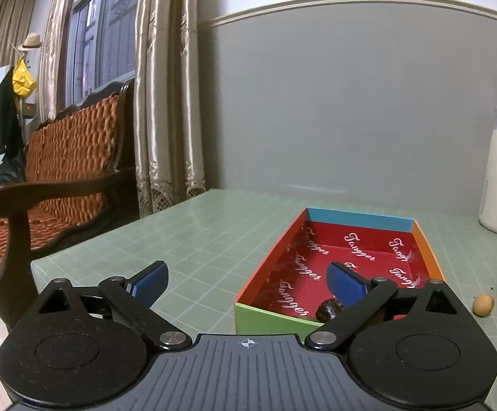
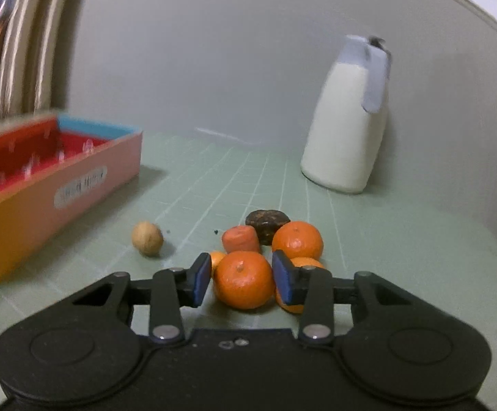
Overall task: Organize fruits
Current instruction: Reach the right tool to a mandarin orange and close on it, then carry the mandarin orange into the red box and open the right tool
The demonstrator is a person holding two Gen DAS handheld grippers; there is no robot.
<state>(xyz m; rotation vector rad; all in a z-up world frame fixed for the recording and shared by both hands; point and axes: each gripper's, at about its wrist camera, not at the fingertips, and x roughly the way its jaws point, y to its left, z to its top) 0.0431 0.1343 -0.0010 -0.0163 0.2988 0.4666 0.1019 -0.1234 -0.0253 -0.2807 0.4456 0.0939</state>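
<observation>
A colourful cardboard box (image 1: 269, 315) with a red printed lining stands on the green table; a dark brown fruit (image 1: 329, 309) lies in its near corner. My left gripper (image 1: 248, 282) is open and empty, its right finger over the box. My right gripper (image 2: 242, 279) is open around an orange mandarin (image 2: 243, 279), fingers on either side with small gaps. Close by lie more mandarins (image 2: 297, 239), an orange carrot-like piece (image 2: 241, 238), a dark brown fruit (image 2: 267, 222) and a tan round fruit (image 2: 147, 238). The box also shows in the right wrist view (image 2: 60, 188).
A white jug with a grey lid (image 2: 348, 130) stands at the back near the grey wall. The table's left edge (image 1: 87, 243) drops toward a wooden bench (image 1: 60, 171) and curtains. Fruits show at the right edge of the left wrist view (image 1: 483, 304).
</observation>
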